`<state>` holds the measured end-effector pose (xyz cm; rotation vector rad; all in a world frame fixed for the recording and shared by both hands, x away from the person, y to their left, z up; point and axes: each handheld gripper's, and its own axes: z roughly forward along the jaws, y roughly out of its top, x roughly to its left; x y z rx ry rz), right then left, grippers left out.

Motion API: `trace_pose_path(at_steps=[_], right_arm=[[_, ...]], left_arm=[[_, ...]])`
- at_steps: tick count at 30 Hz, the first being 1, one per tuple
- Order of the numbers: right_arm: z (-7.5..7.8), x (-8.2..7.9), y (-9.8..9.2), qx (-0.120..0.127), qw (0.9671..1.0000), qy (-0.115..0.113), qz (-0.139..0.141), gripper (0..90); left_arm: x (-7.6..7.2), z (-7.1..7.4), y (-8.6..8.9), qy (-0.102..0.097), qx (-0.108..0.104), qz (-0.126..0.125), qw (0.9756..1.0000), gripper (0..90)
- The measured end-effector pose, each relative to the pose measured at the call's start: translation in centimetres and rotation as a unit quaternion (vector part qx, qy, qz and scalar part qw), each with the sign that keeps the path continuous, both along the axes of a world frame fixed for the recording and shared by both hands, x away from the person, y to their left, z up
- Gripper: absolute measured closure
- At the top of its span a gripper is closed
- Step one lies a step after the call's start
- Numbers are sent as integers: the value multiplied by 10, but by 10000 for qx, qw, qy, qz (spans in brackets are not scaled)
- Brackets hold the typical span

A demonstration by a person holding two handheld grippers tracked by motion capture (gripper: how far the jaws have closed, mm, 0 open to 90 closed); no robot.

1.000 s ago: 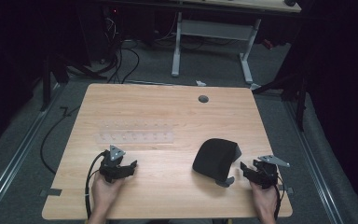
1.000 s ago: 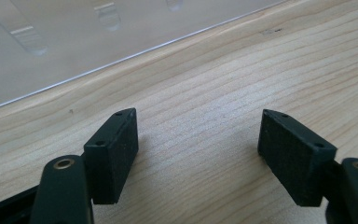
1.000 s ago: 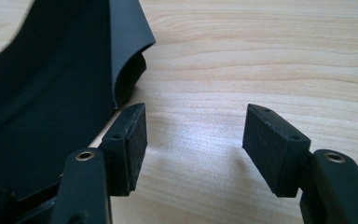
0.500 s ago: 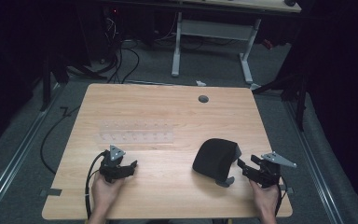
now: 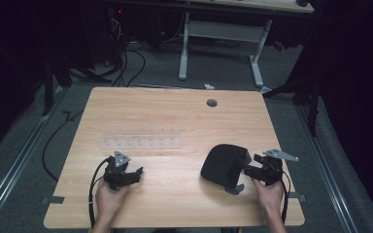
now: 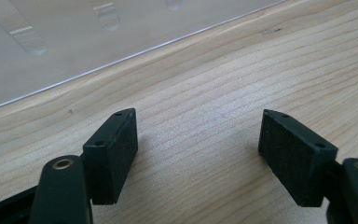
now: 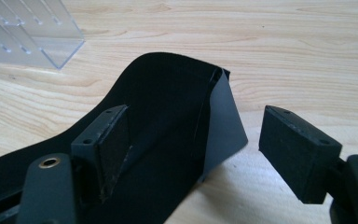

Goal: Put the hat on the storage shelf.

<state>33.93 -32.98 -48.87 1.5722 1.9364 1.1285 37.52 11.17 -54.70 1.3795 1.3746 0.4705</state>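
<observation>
A light wooden table stands in a dark room. A clear plastic rack lies left of the middle. The left gripper rests wide open. The right gripper is wide open around a black sheet's edge.

No readable text in any view.

No word, label, brand, number or sign can be read on the wooden table, nor on the clear plastic rack near its middle, nor on the black sheet lying to the right of that rack. The rack's faint marks are only moulded slots, not characters.
</observation>
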Motion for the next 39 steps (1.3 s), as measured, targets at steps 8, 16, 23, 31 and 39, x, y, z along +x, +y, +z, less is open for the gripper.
trace_pose_path(at_steps=[8, 16, 23, 31, 39], right_arm=[[0, 15, 3, 35, 9999, 106, 81, 235], [-4, 28, 9, 32, 9994, 271, 197, 222], [-13, 37, 11, 80, 9986, 441, 275, 219], [-24, 43, 14, 167, 9971, 625, 409, 270], [-30, 39, 6, 413, 9963, 567, 493, 423]], left_arm=[[0, 0, 0, -2, 1, 0, 10000, 286], [0, 0, 0, -1, 2, 1, 10000, 286], [0, 0, 0, -1, 1, 1, 10000, 285], [0, 0, 0, 0, 4, 3, 10000, 285], [0, 0, 0, -1, 4, 8, 10000, 285]])
